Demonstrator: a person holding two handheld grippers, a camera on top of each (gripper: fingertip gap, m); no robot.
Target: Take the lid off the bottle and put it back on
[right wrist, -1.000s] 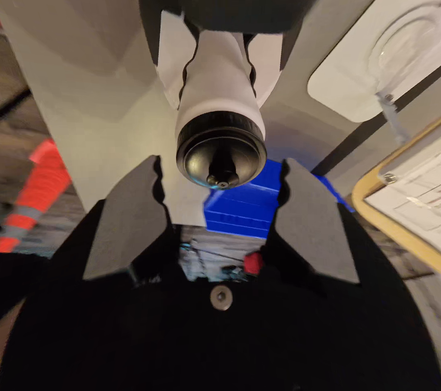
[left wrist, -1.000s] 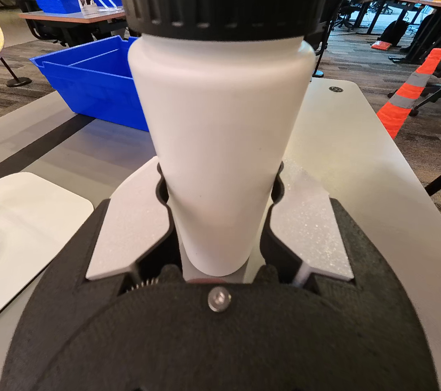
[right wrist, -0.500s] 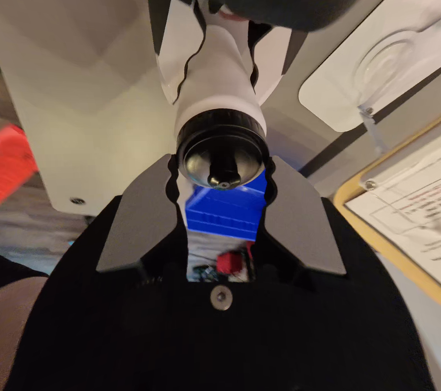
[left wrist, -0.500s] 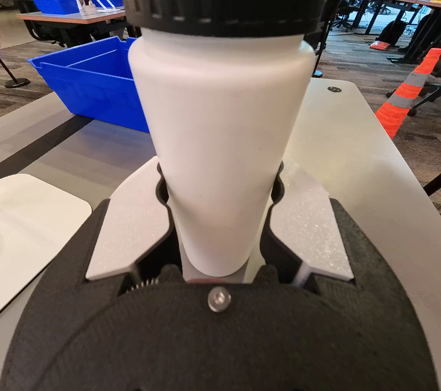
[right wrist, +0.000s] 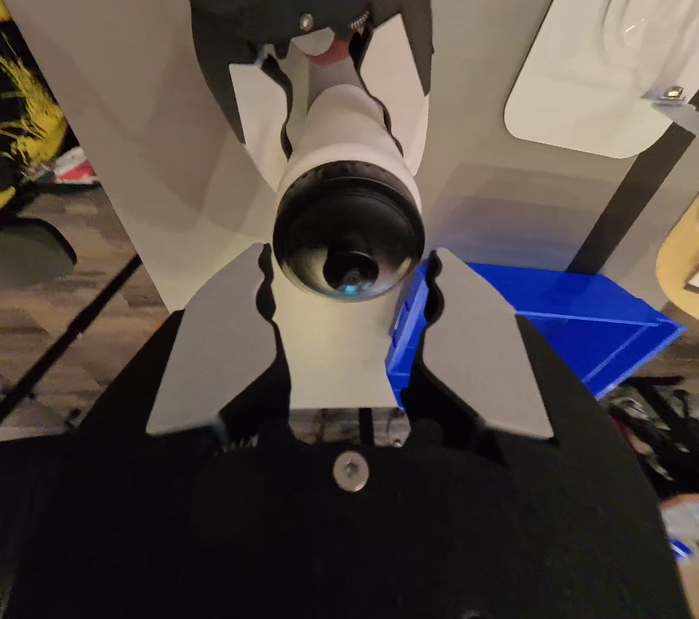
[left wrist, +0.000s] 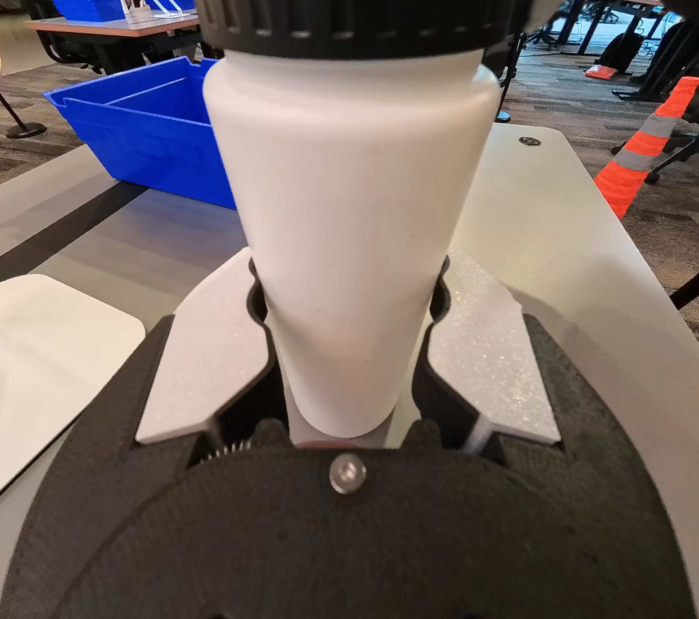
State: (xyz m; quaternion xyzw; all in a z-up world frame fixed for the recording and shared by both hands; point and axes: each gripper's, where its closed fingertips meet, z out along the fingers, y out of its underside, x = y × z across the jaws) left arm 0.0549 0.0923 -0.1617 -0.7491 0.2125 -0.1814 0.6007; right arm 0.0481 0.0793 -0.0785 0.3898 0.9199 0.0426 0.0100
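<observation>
R gripper (right wrist: 350, 283) is swinging around above the lid (right wrist: 347, 228): 1.0 s ago its fingers (right wrist: 223, 340) were wide apart w/ lid just ahead of the tips, at 0.5 s they were narrowing beside it, now they are sitting spread again, tips level w/ the lid's near edge, contact unclear. Blue bin (right wrist: 590, 321) is sliding from centre to the right of R view. Bottle (left wrist: 348, 222) is shifting only slightly in L view.
</observation>
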